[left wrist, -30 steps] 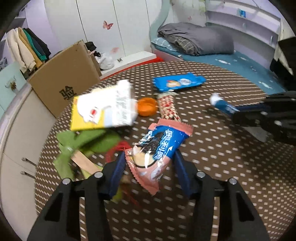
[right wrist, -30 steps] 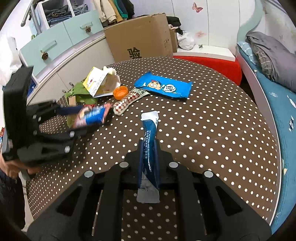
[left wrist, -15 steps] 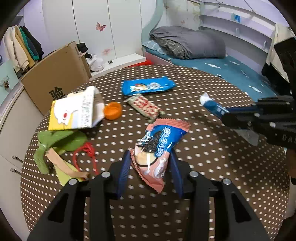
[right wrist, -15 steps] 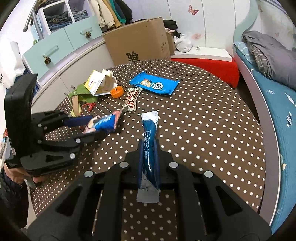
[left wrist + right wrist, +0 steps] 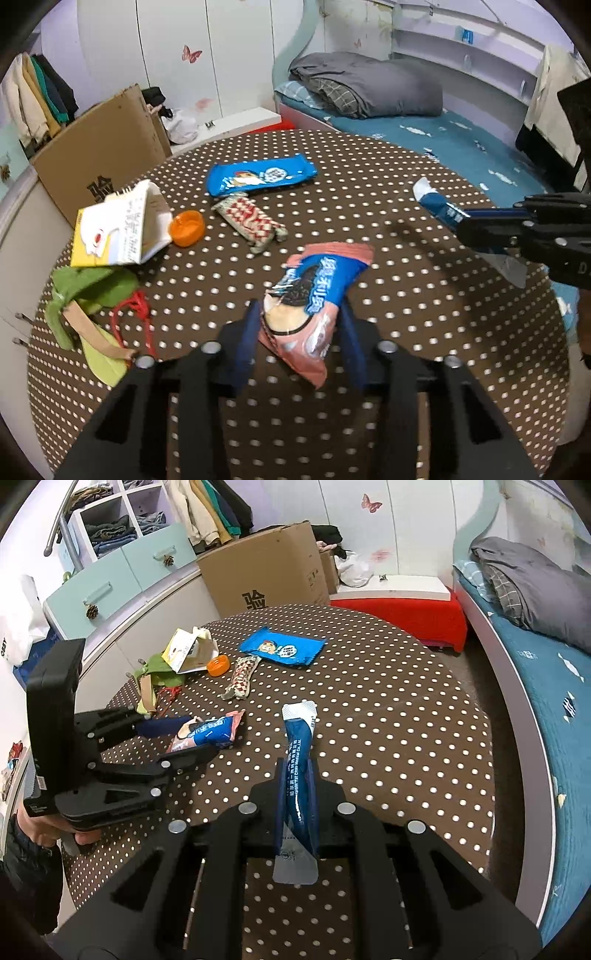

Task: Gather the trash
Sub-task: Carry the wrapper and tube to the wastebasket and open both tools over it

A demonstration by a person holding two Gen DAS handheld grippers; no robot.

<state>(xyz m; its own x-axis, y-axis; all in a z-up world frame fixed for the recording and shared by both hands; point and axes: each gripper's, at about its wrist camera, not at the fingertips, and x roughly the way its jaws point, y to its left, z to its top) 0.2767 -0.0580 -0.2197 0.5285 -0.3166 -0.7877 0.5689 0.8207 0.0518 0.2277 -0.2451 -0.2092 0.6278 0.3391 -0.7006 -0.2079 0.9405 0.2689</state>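
Left claw [image 5: 299, 325] closing on pink-blue cookie wrapper [image 5: 314, 291], lifted off table [image 5: 424, 314]. Right claw [image 5: 295, 797] clamped on blue sachet [image 5: 297, 775].

The cookie wrapper [image 5: 314, 295] between the left gripper's [image 5: 299, 325] matt black plastic fingers is glossy crinkled film. The sachet [image 5: 297, 771] in the right gripper [image 5: 295, 794] looks like smooth, shiny foil-plastic. Beyond both lies a matt dotted tablecloth [image 5: 406, 314]. Farther ahead are a glossy blue packet [image 5: 258, 177], a smooth orange plastic cap [image 5: 186, 228], a torn paper carton [image 5: 122, 229] and a rough cardboard box [image 5: 266, 568].
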